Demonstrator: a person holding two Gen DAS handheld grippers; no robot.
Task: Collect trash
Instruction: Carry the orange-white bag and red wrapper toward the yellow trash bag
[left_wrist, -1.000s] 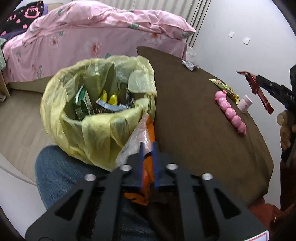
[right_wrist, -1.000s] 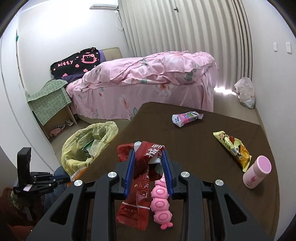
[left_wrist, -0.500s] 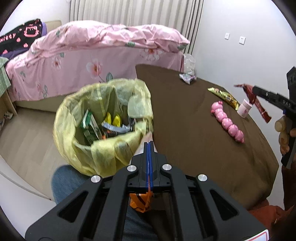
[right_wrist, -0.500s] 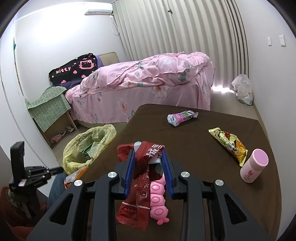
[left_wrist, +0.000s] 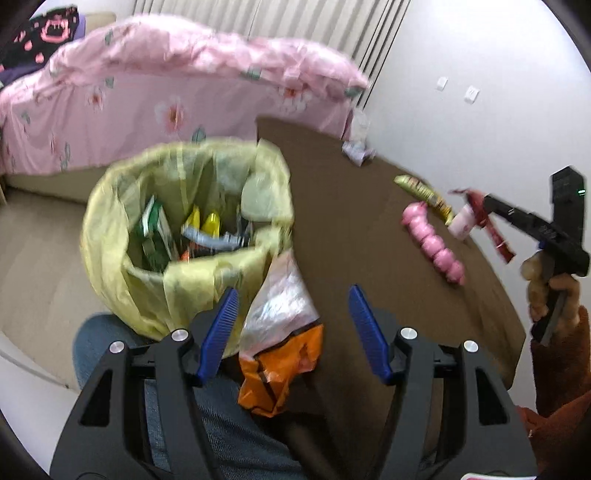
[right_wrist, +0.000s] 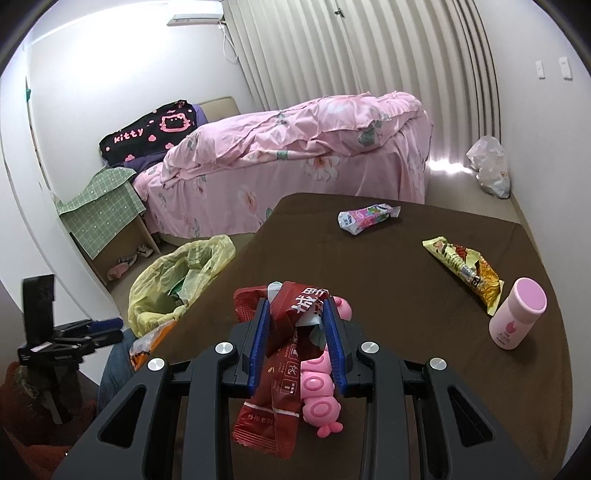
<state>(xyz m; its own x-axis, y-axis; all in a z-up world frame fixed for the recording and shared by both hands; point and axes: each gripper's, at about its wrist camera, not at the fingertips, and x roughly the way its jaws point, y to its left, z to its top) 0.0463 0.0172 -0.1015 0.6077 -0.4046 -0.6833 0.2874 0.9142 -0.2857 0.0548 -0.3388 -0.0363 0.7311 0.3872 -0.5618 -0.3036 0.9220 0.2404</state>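
The left tongs (left_wrist: 293, 328) have just been opening, freeing the orange wrapper (left_wrist: 279, 363) short of the yellow bin bag (left_wrist: 147, 280), while the right tongs (right_wrist: 297, 341) clamp the red wrapper (right_wrist: 286, 354) for binning.

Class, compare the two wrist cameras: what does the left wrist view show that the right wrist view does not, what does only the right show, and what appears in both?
Only the left wrist view looks down into the yellow trash bag, showing the wrappers inside it.

Only the right wrist view shows the green checked cloth, the air conditioner and the shoes.

Both show the open left tongs beside the orange wrapper, the right tongs shut on the red wrapper, the pink toy, the pink bottle and the bed.
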